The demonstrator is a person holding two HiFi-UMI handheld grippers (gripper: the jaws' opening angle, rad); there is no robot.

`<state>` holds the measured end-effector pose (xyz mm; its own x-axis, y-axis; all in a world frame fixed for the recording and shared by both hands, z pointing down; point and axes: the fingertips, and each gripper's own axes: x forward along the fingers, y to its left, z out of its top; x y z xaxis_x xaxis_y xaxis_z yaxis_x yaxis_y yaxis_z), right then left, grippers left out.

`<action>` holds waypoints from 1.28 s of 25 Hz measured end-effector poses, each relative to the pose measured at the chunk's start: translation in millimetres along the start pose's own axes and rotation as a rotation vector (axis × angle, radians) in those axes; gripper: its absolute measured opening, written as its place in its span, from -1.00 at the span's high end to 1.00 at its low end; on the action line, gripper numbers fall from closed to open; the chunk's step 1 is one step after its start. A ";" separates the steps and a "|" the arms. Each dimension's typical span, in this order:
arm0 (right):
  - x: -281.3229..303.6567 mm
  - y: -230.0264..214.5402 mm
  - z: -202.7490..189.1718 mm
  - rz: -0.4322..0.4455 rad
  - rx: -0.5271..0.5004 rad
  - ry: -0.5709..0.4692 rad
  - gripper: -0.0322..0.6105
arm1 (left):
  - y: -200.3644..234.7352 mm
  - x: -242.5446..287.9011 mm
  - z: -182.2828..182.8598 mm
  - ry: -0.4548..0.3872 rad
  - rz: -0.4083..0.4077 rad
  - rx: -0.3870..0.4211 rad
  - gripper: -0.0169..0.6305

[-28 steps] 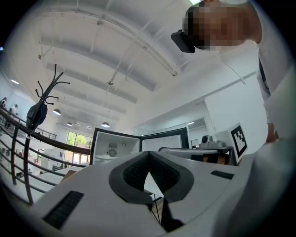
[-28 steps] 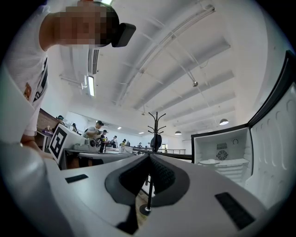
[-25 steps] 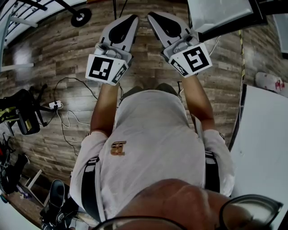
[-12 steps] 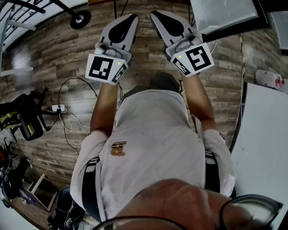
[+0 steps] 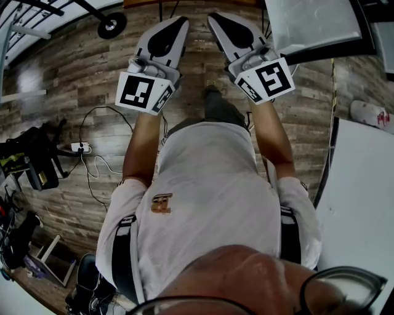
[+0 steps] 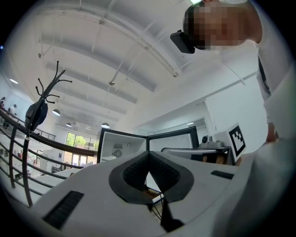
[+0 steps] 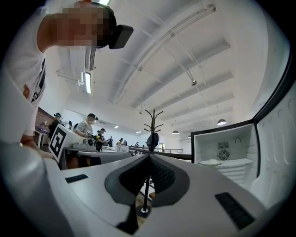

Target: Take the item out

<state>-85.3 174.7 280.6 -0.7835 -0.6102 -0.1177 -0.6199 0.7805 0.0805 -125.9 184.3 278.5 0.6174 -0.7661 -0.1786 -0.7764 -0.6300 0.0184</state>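
Both grippers are held out in front of the person's chest over a wooden floor. My left gripper is shut with nothing in it, its pads meeting at the tips. My right gripper is also shut and empty. An open white fridge stands ahead at the right in the right gripper view, with a pale dish-like thing on a shelf. The left gripper view shows the fridge further off, door open. No item is held.
A white table lies to the person's right. A cable and power strip run across the floor at left, near black bags. A coat stand and railing stand ahead. People sit at desks in the background.
The person has stepped forward: a dark shoe and leg now show between the arms, and the floor has slid under them. Both grippers stay shut, the right one shifted slightly right.
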 end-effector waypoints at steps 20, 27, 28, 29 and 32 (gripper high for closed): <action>94.8 -186.3 -5.8 0.014 -0.031 0.006 0.80 | 94.6 182.6 -16.4 0.024 0.032 0.023 0.89; 170.0 -285.0 -47.8 0.019 -0.013 0.019 0.80 | 171.0 271.8 -57.5 0.034 0.063 0.018 0.89; 182.0 -307.3 -53.1 0.017 -0.016 0.018 0.80 | 182.7 292.6 -63.5 0.036 0.067 0.018 0.89; 191.5 -330.1 -56.8 0.014 -0.019 0.019 0.80 | 191.8 314.3 -68.0 0.037 0.072 0.019 0.89; 196.8 -374.3 -58.4 0.002 -0.034 0.037 0.80 | 195.2 357.6 -70.3 0.034 0.078 0.026 0.89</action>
<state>-10.0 -245.5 285.1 -0.7855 -0.6136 -0.0805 -0.6188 0.7771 0.1148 -47.8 -221.6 287.3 0.5584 -0.8170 -0.1437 -0.8251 -0.5650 0.0058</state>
